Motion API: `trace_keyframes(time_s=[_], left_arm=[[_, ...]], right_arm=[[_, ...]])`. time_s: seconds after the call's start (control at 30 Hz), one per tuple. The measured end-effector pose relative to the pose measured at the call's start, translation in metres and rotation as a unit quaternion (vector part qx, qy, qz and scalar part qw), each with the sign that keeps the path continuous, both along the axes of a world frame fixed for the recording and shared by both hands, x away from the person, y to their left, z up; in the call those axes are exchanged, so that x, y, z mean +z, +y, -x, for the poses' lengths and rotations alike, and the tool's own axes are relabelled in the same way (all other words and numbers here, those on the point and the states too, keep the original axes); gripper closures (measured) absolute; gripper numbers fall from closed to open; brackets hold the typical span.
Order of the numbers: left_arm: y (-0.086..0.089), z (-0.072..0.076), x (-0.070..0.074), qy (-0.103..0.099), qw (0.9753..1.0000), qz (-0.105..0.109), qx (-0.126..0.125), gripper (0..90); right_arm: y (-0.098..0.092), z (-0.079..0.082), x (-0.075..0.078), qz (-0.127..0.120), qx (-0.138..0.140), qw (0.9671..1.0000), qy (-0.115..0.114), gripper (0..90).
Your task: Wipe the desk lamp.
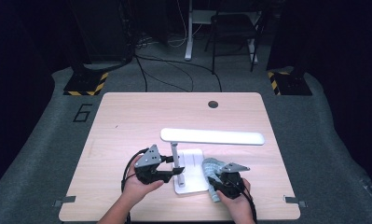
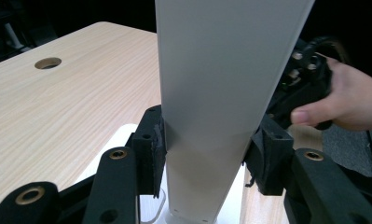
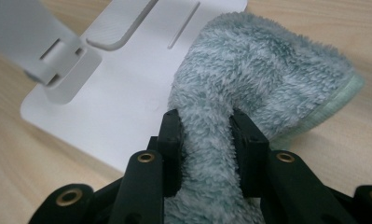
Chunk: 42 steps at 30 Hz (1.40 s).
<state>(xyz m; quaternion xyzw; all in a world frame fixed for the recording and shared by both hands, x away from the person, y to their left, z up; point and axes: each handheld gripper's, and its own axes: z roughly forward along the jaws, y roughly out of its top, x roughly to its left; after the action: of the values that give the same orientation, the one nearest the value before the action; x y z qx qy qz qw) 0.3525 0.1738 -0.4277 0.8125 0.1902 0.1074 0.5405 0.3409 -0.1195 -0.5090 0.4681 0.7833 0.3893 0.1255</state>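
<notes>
Pale wooden table (image 1: 127, 121) carries a white desk lamp (image 1: 211, 136) near its front edge. Left gripper (image 1: 174, 171) clamps the lamp's upright (image 2: 211, 93), likely steadying it. Right gripper (image 3: 206, 135) is closed on a fluffy grey-green cloth (image 3: 263, 74), which rests on the flat base (image 3: 127, 107), presumably for wiping.

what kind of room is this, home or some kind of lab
Probably a lab or recording space, not a home: a bare table on grey carpet, hazard-striped stand bases, loose cables on the floor, dark surroundings, and a floor marking "6".
</notes>
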Motion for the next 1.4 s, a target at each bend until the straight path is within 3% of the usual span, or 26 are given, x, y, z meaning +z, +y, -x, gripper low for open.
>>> trace_keyframes(time_s=[0.2,0.37,0.4,0.5,0.63,0.83,0.97,1.07,1.3,1.33,1.4], left_arm=[[0.001,-0.001,0.001,0.002,1.0,-0.005,-0.007,53.1],[0.0,-0.001,0.001,0.002,0.9999,-0.006,-0.012,53.0],[0.0,-0.001,0.001,0.002,0.9999,-0.006,-0.012,53.0],[0.0,-0.001,0.001,0.003,0.9998,-0.007,-0.016,53.0],[0.001,-0.002,0.001,0.0,0.9998,-0.009,-0.019,52.9],[0.001,-0.001,0.001,0.003,0.9999,-0.006,-0.014,52.9],[-0.001,0.0,0.002,0.003,0.9999,-0.011,-0.006,53.1],[-0.003,0.002,0.001,0.003,1.0,-0.005,0.006,53.1],[-0.004,0.003,0.001,0.007,0.9999,-0.006,0.009,53.2],[-0.004,0.003,0.001,0.007,0.9999,-0.006,0.009,53.2],[-0.004,0.003,0.0,0.007,0.9999,-0.004,0.01,53.2]], right_arm=[[0.007,-0.017,-0.001,0.001,-0.017,0.9998,-0.007,68.0],[0.013,-0.049,-0.001,0.01,-0.021,0.9996,-0.014,66.1],[0.013,-0.049,-0.001,0.01,-0.021,0.9996,-0.014,66.1],[0.02,-0.071,0.0,0.007,-0.034,0.9994,-0.005,64.7],[0.025,-0.088,0.001,0.014,-0.042,0.999,-0.009,62.9],[0.029,-0.106,-0.001,0.004,-0.053,0.9986,-0.008,61.9],[0.029,-0.103,0.0,0.009,-0.046,0.9989,-0.008,63.7],[0.024,-0.091,0.001,0.0,-0.036,0.9994,0.003,64.2],[0.012,-0.046,0.001,0.012,-0.003,0.9999,0.0,64.2],[0.012,-0.046,0.001,0.012,-0.003,0.9999,0.0,64.2],[0.008,-0.025,0.001,0.012,0.002,0.9999,0.0,64.2]])
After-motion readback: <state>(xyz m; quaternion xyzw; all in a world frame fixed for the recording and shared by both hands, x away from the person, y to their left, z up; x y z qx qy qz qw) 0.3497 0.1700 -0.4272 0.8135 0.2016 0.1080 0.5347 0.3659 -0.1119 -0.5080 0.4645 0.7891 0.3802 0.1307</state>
